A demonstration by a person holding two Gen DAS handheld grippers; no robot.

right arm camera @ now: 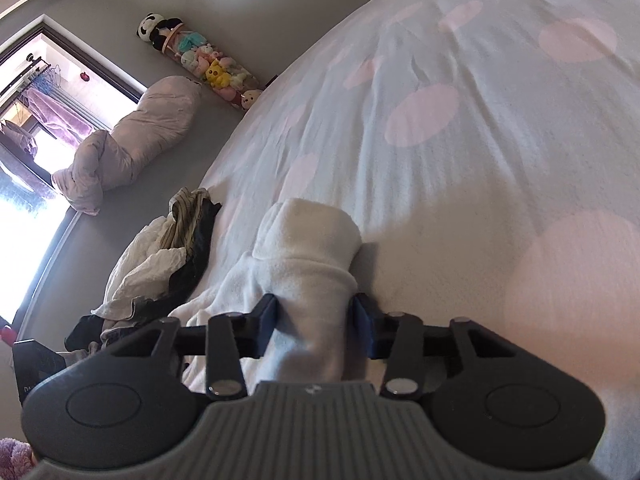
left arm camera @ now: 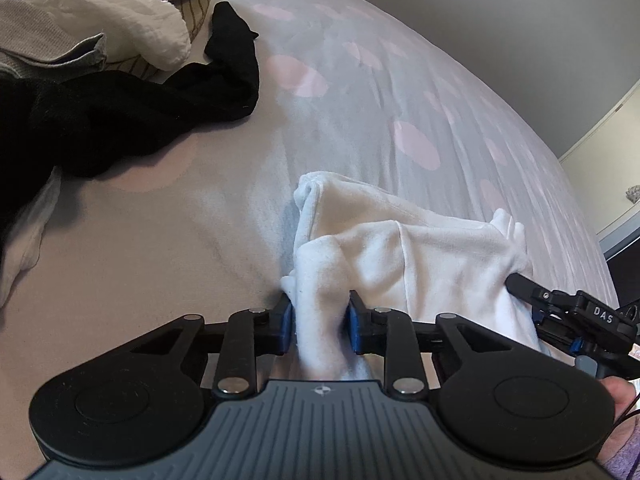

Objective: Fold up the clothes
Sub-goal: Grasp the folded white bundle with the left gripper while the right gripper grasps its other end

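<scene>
Bed: my work surface, covered by a pale sheet (left arm camera: 360, 92) with faded pink ovals, lightly wrinkled; it fills most of both views.
Laundry pile: heaped by the bed's far left corner in my left view, a black garment (left arm camera: 120, 120) sprawled in front, a crinkled white piece (left arm camera: 132, 28) and a striped beige one (left arm camera: 188, 4) behind it; the same pile (right arm camera: 160, 264) lies near the bed's left edge in my right view.
White garment: soft, fleecy, off-white cloth (left arm camera: 420, 256), bunched and partly doubled over itself, lying on the sheet in the near middle of the bed, well apart from the pile. Its far end makes a rounded roll (right arm camera: 312, 228) in my right view; a seam runs down its face in my left view.
Left tongs: my left tongs (left arm camera: 320, 320) are narrowed onto a gathered fold of the white garment, blue pads pressing both sides.
Right tongs: my right tongs (right arm camera: 314, 320) clasp the other bunched end of the same cloth, which fills the gap between the fingers.
</scene>
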